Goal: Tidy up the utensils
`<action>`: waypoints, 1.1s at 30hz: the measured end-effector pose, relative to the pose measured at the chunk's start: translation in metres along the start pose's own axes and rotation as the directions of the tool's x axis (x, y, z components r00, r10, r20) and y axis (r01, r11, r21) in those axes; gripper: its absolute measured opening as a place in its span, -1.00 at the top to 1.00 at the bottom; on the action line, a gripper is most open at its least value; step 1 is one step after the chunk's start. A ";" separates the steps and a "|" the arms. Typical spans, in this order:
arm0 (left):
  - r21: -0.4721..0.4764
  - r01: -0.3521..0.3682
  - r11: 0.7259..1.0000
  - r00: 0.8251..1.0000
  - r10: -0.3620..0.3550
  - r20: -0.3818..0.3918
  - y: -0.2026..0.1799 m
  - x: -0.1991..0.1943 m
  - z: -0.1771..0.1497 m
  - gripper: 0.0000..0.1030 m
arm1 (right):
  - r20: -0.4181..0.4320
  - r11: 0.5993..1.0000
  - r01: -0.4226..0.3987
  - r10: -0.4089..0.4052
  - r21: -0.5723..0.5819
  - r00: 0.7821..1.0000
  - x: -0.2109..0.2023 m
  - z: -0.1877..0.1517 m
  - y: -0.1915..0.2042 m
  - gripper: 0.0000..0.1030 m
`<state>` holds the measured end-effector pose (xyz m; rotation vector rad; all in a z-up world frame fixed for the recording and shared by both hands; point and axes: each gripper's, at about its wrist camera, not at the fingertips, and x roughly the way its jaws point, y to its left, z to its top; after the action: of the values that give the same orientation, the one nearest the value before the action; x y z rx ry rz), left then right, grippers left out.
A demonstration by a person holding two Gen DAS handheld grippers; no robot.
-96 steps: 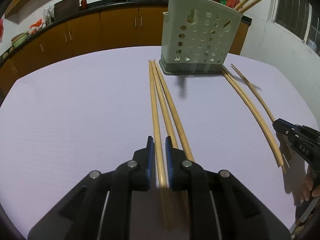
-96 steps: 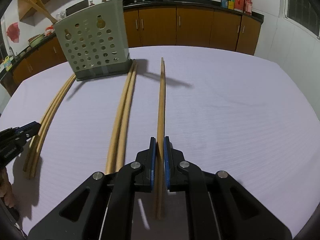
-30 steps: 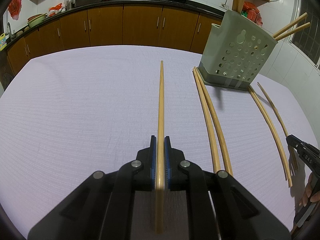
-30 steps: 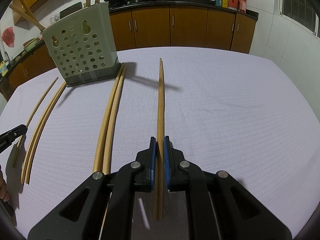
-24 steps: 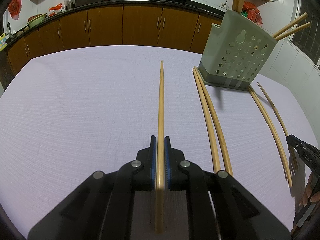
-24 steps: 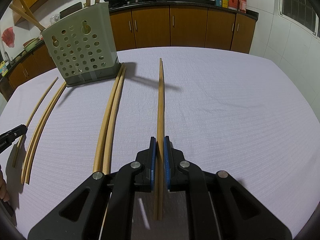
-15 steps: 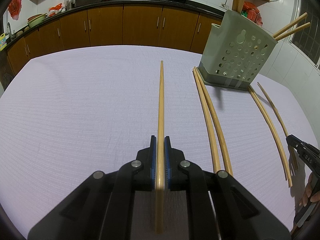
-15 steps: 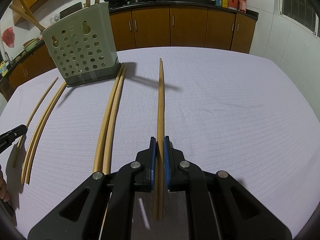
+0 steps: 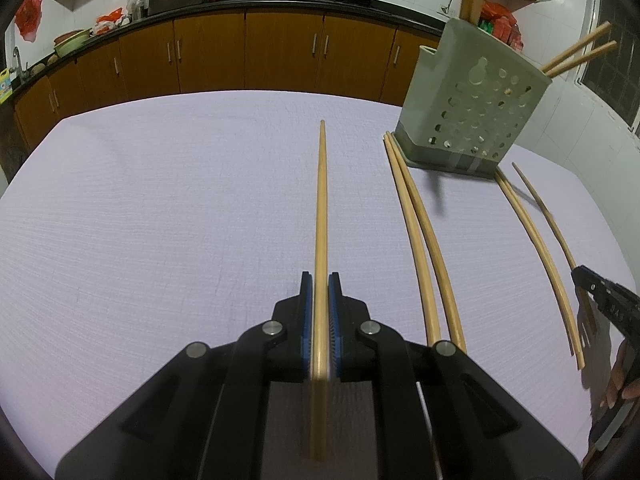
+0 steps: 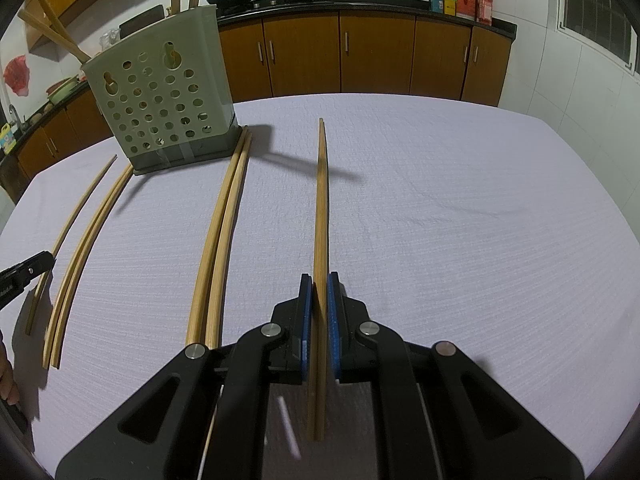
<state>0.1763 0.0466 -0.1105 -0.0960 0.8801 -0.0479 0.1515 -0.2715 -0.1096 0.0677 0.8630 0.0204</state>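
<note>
My left gripper (image 9: 319,280) is shut on a wooden chopstick (image 9: 321,208) that points forward above the white table (image 9: 160,200). My right gripper (image 10: 319,280) is shut on another wooden chopstick (image 10: 321,200), lifted, its shadow falling on the cloth. A grey-green perforated utensil holder (image 9: 472,112) stands at the back right in the left wrist view and at the back left in the right wrist view (image 10: 160,108); several chopsticks stick out of its top. Two chopsticks (image 9: 420,240) lie side by side on the table, also in the right wrist view (image 10: 220,232). More loose chopsticks (image 9: 536,248) lie beyond them.
Brown kitchen cabinets (image 9: 248,52) with woks on the counter run behind the table. The right gripper's tip (image 9: 600,304) shows at the right edge of the left wrist view; the left gripper's tip (image 10: 28,268) shows at the left edge of the right wrist view.
Since 3.2 s ago my left gripper has closed on a chopstick and lifted it off the table. Over the last second nothing has visibly moved.
</note>
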 end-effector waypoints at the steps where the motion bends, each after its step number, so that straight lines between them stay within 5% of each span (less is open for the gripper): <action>1: 0.010 -0.003 1.000 1.000 0.003 -0.001 -0.001 -0.001 -0.001 0.81 | 0.000 1.000 -0.002 0.002 0.002 1.000 0.000 0.000 0.000 0.83; 6: 0.052 -0.007 0.999 1.000 0.007 0.006 -0.004 -0.007 -0.002 0.85 | 0.037 1.000 -0.003 0.002 0.010 0.999 -0.009 0.000 -0.004 0.84; 12: 0.085 0.021 0.996 0.987 -0.034 0.154 -0.005 -0.060 0.015 0.85 | 0.202 0.999 -0.024 0.019 0.023 0.979 -0.058 0.021 -0.009 0.84; 19: 0.088 0.066 0.994 0.944 -0.091 0.317 -0.006 -0.120 0.054 0.85 | 0.355 0.999 -0.054 0.047 0.010 0.934 -0.107 0.047 -0.006 0.85; 29: 0.155 0.147 0.977 0.895 -0.199 0.400 -0.025 -0.170 0.089 0.85 | 0.467 0.993 -0.113 0.114 -0.030 0.877 -0.158 0.082 0.006 0.86; 33: 0.184 0.178 0.967 0.855 -0.245 0.457 -0.046 -0.188 0.109 0.85 | 0.532 0.984 -0.167 0.173 -0.061 0.829 -0.184 0.099 0.018 0.86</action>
<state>0.1405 0.0236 0.1077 -0.0728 0.3644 -0.2805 0.1068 -0.2672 0.0952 0.1325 0.2889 0.1680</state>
